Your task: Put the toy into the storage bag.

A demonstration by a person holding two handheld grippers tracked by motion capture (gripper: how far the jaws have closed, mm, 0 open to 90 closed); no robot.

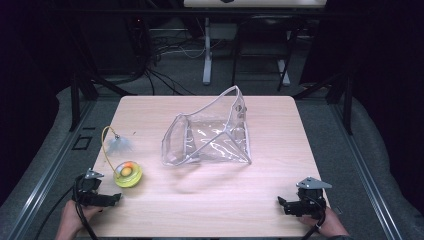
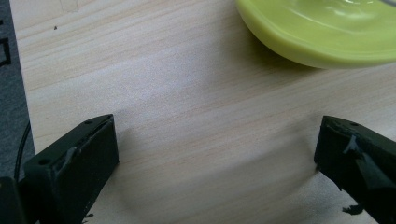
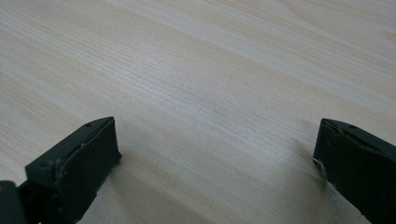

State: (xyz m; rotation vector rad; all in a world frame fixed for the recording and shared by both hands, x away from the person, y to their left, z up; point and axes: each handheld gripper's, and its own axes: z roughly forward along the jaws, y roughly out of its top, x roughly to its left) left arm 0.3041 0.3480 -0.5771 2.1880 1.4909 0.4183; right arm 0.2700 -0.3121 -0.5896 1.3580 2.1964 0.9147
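Note:
A clear plastic zip pouch [image 1: 210, 135] stands open in the middle of the wooden table [image 1: 150, 107]. To its left lies a yellow-green round toy [image 1: 128, 173] with an orange ball inside and a yellow wire ending in a pale blue feather [image 1: 120, 144]. My left gripper [image 1: 118, 198] rests near the table's front left edge, just below the toy, jaws wide open with nothing between them. In the left gripper view the toy's rim [image 2: 322, 32] lies ahead of my left gripper [image 2: 217, 149]. My right gripper [image 1: 281, 202] sits open at the front right over bare wood, as my right gripper [image 3: 217, 149] shows in its own view.
Beyond the table's far edge stand dark stands, cables [image 1: 165, 75] and a white desk leg [image 1: 207, 50]. Metal rails [image 1: 45, 170] run along both sides of the table. Bare wood lies between the two grippers.

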